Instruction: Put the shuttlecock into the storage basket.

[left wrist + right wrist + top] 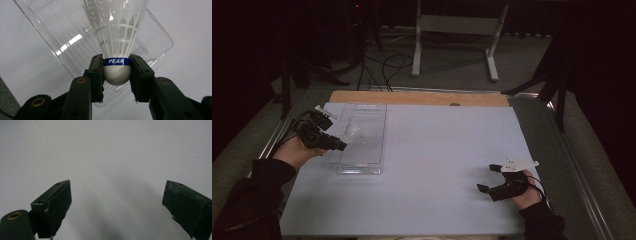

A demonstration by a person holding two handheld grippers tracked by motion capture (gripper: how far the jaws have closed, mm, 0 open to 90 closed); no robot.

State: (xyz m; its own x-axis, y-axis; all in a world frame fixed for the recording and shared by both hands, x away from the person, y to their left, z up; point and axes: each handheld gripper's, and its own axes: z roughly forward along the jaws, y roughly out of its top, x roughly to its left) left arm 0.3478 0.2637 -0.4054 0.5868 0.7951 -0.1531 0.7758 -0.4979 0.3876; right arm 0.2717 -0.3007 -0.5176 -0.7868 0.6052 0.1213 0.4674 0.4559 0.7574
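Observation:
A white feather shuttlecock (117, 32) with a blue "PEAR" band and a round white cork base is clamped at its base by my left gripper (117, 72). In the high view the left gripper (339, 145) holds the shuttlecock (350, 133) over the left side of a clear plastic tray (373, 112), feathers pointing away from the hand. The tray (50, 30) lies just behind the shuttlecock in the left gripper view. My right gripper (488, 177) rests near the table's right front, jaws wide apart over bare white surface (115, 170), holding nothing.
The white mat (437, 150) covers most of the table, with a wooden strip (412, 97) along its far edge. Metal table rails run down both sides. Beyond the table stand a white frame (457, 35), dark stands and floor cables (387, 65).

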